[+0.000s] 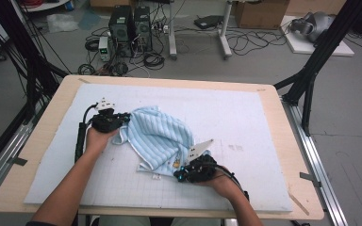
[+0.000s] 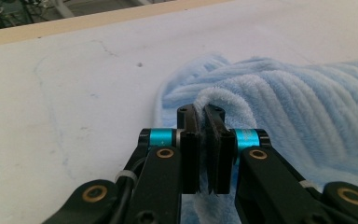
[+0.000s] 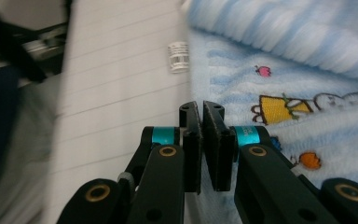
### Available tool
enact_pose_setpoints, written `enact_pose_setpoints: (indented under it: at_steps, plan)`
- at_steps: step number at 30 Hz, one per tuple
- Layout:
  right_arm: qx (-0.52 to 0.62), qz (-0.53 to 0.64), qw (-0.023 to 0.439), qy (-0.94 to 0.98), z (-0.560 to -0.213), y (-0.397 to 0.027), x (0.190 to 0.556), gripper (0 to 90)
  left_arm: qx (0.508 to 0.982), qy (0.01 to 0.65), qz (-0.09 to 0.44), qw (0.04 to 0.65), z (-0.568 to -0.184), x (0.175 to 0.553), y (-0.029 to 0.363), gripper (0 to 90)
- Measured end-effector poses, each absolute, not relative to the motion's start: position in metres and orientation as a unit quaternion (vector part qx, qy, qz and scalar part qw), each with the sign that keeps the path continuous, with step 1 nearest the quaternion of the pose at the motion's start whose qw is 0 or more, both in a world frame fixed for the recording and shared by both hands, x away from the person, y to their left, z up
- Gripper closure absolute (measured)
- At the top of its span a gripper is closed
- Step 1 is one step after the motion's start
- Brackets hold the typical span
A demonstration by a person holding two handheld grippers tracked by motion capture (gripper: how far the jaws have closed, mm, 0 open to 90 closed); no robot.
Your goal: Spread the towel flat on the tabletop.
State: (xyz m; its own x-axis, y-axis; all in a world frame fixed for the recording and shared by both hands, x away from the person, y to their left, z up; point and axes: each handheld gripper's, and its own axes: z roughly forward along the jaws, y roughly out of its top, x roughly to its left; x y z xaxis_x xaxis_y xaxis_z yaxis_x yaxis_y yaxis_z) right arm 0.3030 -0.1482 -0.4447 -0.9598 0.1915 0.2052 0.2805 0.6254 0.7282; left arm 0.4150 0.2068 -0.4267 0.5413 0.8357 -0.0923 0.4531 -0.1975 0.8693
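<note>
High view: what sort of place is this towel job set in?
Most likely a lab or workshop data-recording rig, not a home: computer towers and loose cables sit on the bare floor, black frame struts flank the table, and cardboard boxes stand behind.

Light blue towel (image 1: 160, 136), fluffy ribbed pile with paler stripes, crumpled in a loose heap on the white mat, left of centre. Its 9 o'clock edge (image 2: 219, 100) is folded into a raised ridge. At 5 o'clock the flatter hem (image 3: 279, 109) shows small embroidered cartoon figures in yellow, orange and pink. White tag (image 3: 179, 56) just beside the edge.
</note>
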Motion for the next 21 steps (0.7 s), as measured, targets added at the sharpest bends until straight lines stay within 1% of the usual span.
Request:
enact_pose_setpoints:
  at_steps: [5,7,8,9,10,11,12,14,17,19,20,21]
  plan:
    - [-0.086,-0.431,0.098,-0.893,-0.442,-0.146,0.289,84.9,0.737,0.452,0.225,0.449,-0.430,0.418,0.210,84.6]
    - [-0.091,-0.447,0.094,-0.885,-0.439,-0.147,0.290,77.4,0.734,0.457,0.225,0.449,-0.430,0.418,0.210,81.2]
    - [-0.104,-0.462,0.095,-0.876,-0.436,-0.150,0.292,71.6,0.733,0.459,0.226,0.448,-0.429,0.417,0.209,74.4]
    - [-0.120,-0.477,0.083,-0.867,-0.433,-0.154,0.295,65.0,0.731,0.461,0.226,0.449,-0.428,0.416,0.209,67.2]
    - [-0.138,-0.489,0.075,-0.858,-0.430,-0.159,0.298,64.5,0.728,0.463,0.224,0.452,-0.427,0.415,0.209,60.7]
    - [-0.156,-0.504,0.064,-0.847,-0.427,-0.165,0.301,60.4,0.728,0.463,0.223,0.454,-0.426,0.413,0.209,54.5]
    - [-0.177,-0.517,0.042,-0.836,-0.425,-0.171,0.305,58.0,0.728,0.460,0.226,0.456,-0.425,0.411,0.208,50.9]
    - [-0.234,-0.529,-0.001,-0.816,-0.422,-0.184,0.312,54.2,0.729,0.452,0.231,0.458,-0.424,0.406,0.210,48.2]
    - [-0.268,-0.537,-0.035,-0.799,-0.422,-0.194,0.321,52.0,0.723,0.451,0.236,0.468,-0.423,0.399,0.214,43.7]
    - [-0.290,-0.537,-0.052,-0.791,-0.424,-0.197,0.330,48.9,0.723,0.450,0.225,0.473,-0.422,0.396,0.217,40.5]
    - [-0.303,-0.524,-0.067,-0.793,-0.425,-0.196,0.337,48.6,0.720,0.449,0.225,0.479,-0.423,0.393,0.217,38.1]
    - [-0.303,-0.524,-0.067,-0.793,-0.425,-0.196,0.337,48.6,0.718,0.441,0.230,0.486,-0.423,0.390,0.218,38.1]
